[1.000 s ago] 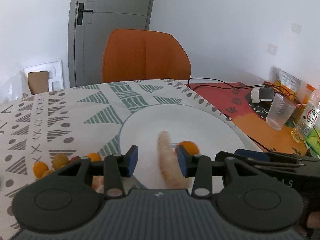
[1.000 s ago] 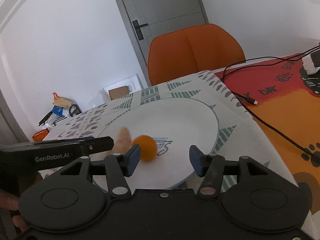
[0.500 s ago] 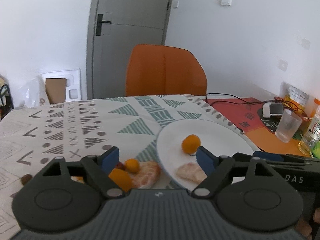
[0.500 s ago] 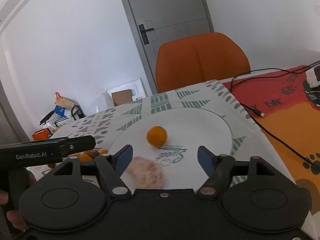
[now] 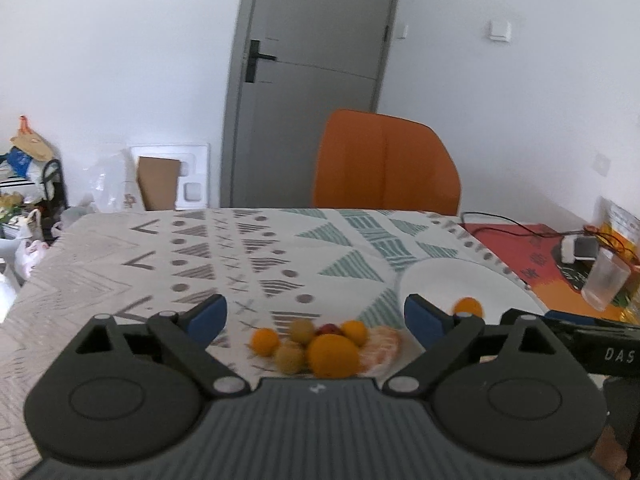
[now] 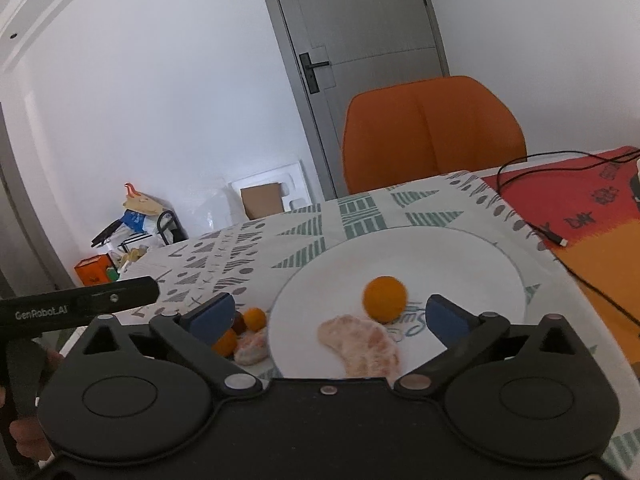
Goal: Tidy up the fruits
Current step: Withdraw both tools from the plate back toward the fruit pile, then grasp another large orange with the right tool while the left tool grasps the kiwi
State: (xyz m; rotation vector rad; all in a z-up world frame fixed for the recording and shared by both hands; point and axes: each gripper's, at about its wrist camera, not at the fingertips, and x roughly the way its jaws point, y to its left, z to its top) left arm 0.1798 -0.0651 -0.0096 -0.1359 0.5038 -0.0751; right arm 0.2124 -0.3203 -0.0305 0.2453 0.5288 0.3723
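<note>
A white plate lies on the patterned tablecloth and holds a small orange and a peeled citrus piece. The plate and orange also show at the right of the left wrist view. A pile of fruit lies on the cloth left of the plate: a large orange, small oranges, greenish-yellow fruits and a peeled segment. My left gripper is open and empty above the pile. My right gripper is open and empty over the plate's near side.
An orange chair stands behind the table. A red and orange mat with a black cable lies on the right. A clear glass and a white charger stand at the far right.
My left gripper released the peeled piece onto the plate, opened wide and swung left over the fruit pile. My right gripper opened wider and drew back a little.
</note>
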